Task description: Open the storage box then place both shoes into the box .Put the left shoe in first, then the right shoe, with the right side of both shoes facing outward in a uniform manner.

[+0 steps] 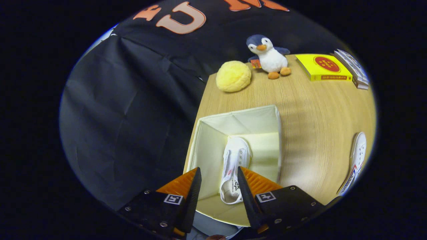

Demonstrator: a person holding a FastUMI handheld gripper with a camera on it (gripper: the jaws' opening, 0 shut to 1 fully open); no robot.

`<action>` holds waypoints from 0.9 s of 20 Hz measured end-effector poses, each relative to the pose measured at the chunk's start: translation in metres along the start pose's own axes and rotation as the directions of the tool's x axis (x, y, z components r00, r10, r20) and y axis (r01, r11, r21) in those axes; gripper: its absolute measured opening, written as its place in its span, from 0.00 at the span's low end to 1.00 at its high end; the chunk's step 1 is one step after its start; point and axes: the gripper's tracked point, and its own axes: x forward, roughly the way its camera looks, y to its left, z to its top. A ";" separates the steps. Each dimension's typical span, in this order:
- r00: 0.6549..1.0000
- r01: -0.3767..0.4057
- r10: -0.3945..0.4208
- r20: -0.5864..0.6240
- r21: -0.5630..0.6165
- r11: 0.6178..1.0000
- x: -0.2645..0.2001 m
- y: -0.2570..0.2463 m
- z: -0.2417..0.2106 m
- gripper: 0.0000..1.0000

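The gripper [217, 173] hangs above the open storage box [203, 146], fingers parted and grasping nothing — one shoe [235, 163] lies inside, between and just beyond them. First placement looks done; next comes the second shoe [356, 160], well off to the right on the table [313, 123].

A wooden table [310, 113] fills the middle and right of the picture. At its far end, in the upper middle, sits a round yellow fluffy ball [233, 76]. Just to the right of the ball stands a toy penguin [269, 56] with a blue head, a white tummy and orange feet. A small orange tag [256, 63] shows beside the penguin, between it and the ball. In the upper right lies a yellow book [323, 67] with a red circle on top. Next to the book, further right, lies a pile of white booklets [354, 68]. A black cloth wall [126, 110] hangs on the left.
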 end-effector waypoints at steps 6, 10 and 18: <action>0.991 0.011 0.002 0.131 -0.099 0.995 -0.075 -0.068 0.014 0.85; 0.984 0.095 -0.078 0.160 -0.099 0.991 -0.108 -0.141 0.005 0.89; 0.941 0.309 -0.293 0.167 -0.079 0.948 -0.156 -0.289 -0.044 0.93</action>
